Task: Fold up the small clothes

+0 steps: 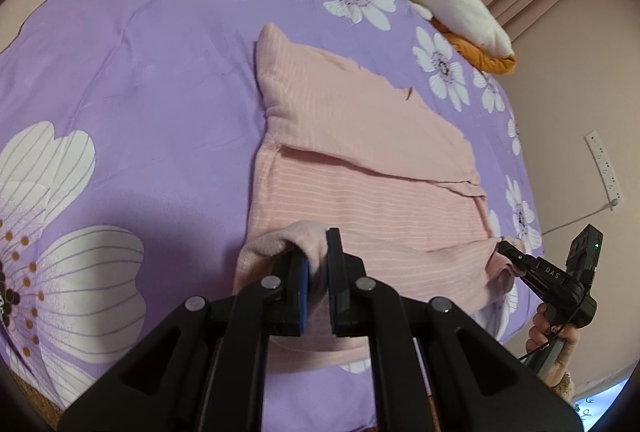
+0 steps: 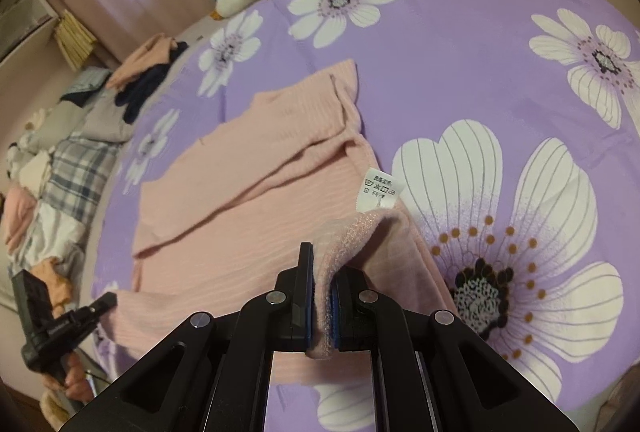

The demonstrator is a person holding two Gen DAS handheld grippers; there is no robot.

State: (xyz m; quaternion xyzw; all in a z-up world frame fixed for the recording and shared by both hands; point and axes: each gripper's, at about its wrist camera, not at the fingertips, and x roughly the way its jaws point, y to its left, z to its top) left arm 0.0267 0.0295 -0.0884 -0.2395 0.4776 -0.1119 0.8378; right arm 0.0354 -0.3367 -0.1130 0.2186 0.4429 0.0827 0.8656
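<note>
- The purple floral quilt (image 1: 140, 112) spreads out ahead of both tongs and is the folding surface; the pink striped garment (image 1: 360, 136) lies flat on it just beyond the tips, its far part already doubled over itself, its near hem lifted.
- The left gripper (image 1: 318, 272) has its jaws all but closed on the hem's left corner, cloth bunched between the blue pads.
- The right gripper (image 2: 322, 292) is likewise nearly closed, pinching the right corner, with the white care label (image 2: 378, 188) lying just past its tip.
- Biggest risk, as I judge it: the two corners travel unevenly, so the hem lands skewed and the fold comes out crooked.
- Next: the soft knit may slip from a pad if the pull gets ahead of the cloth, dropping one corner.
- Smaller: dragging low could rumple the folded layer ahead, or ruck the quilt under it.
- Smallest: the label may end up poking out of the fold.
- Both tongs point steeply downward and forward, roughly parallel, well apart; a hand (image 1: 552, 328) grips the right handle from below.
</note>
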